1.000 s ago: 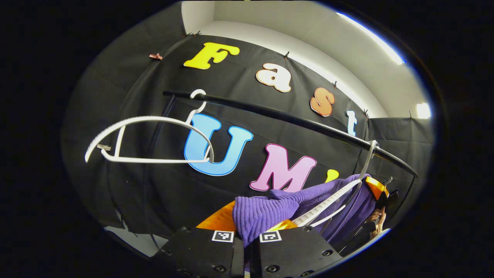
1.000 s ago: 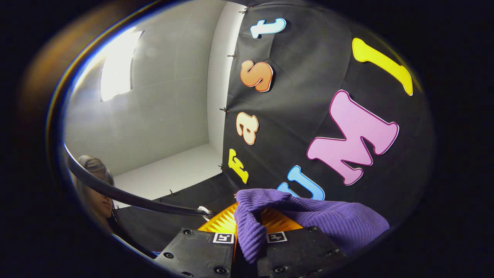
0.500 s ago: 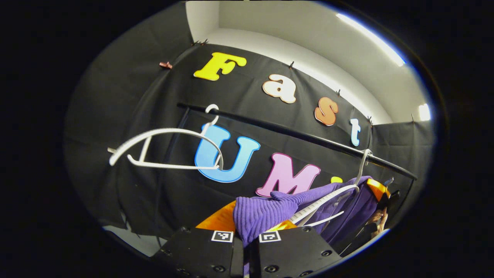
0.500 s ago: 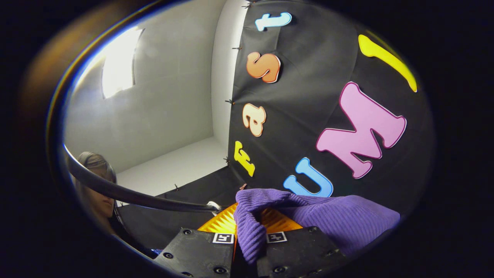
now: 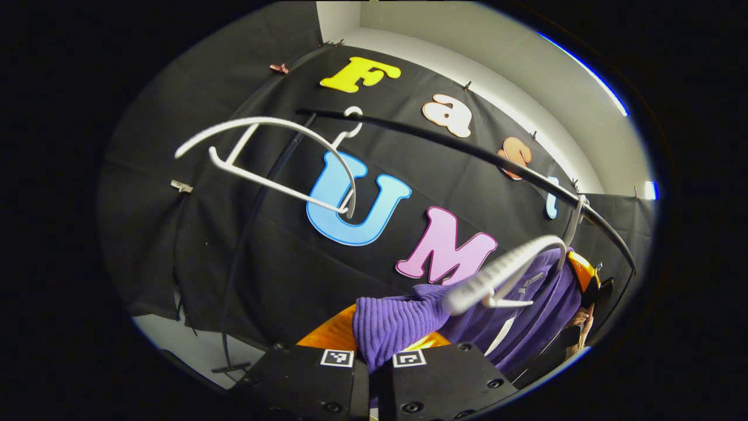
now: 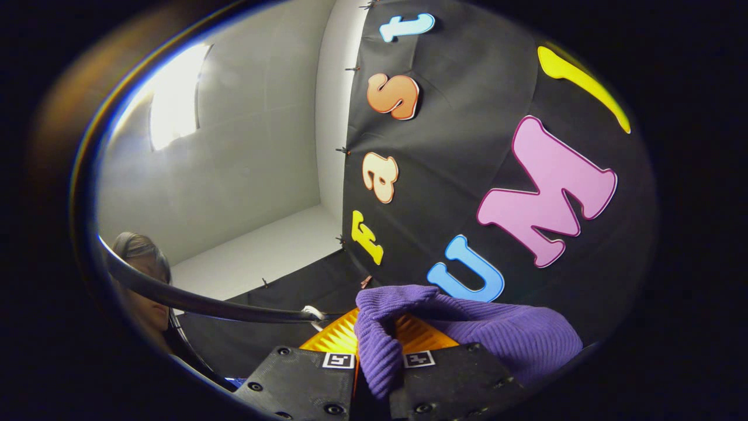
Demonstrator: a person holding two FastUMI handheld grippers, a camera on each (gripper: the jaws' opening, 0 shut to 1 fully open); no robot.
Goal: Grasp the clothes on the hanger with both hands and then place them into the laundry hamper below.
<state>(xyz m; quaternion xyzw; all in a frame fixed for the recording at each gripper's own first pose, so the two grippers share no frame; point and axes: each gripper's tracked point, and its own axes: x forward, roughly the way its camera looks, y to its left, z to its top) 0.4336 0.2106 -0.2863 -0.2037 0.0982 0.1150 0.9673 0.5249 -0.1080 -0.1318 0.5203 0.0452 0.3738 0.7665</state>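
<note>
A purple ribbed sweater bunches up between the fingers of my left gripper, which is shut on it. The rest of the sweater trails to the right, under a white hanger whose arm now sticks out bare above the knit. That hanger hooks on the black rail. In the right gripper view, my right gripper is shut on another fold of the sweater. Far right in the left gripper view, the other gripper and a hand show at the sweater's end.
An empty white hanger swings tilted on the rail at the left. A thin black stand post runs down to a foot on the floor. In the right gripper view the rail curves across the lower left, with a person's head behind it.
The sweater has slid off the right hanger's near arm, which now juts out bare. The empty left hanger has swung up and tilted. The right gripper view barely shifted.
</note>
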